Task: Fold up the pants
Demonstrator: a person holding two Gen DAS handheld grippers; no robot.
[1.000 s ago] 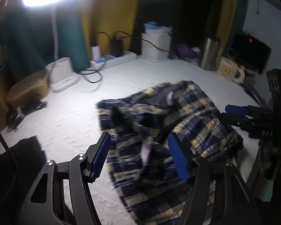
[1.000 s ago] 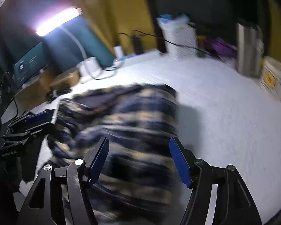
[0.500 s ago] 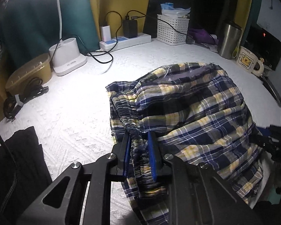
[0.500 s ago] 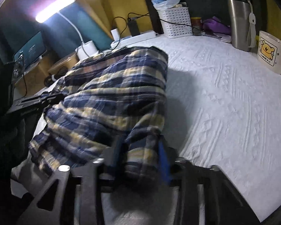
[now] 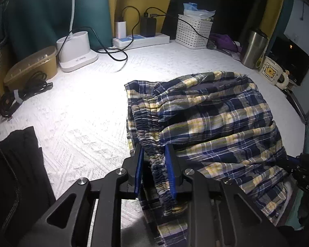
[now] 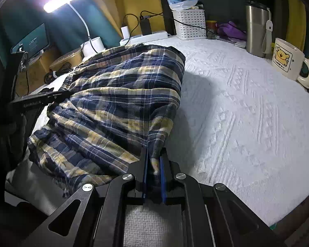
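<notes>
Both tongs are now closed down onto the pants, where a second ago they were held wide open above the cloth. On the left tongs [image 5: 155, 170] the jaws are opening a little, yet the gathered waistband is still pinched between the blue pads. On the right tongs [image 6: 153, 164] the jaws are shut almost all the way, and a fold of the cloth edge is squeezed between them. The checked pants [image 5: 216, 119] are spread in a loose heap on the white desk [image 5: 78, 107], between the two tongs. A mug [image 6: 286, 58] is seen well apart, by the desk's edge.
</notes>
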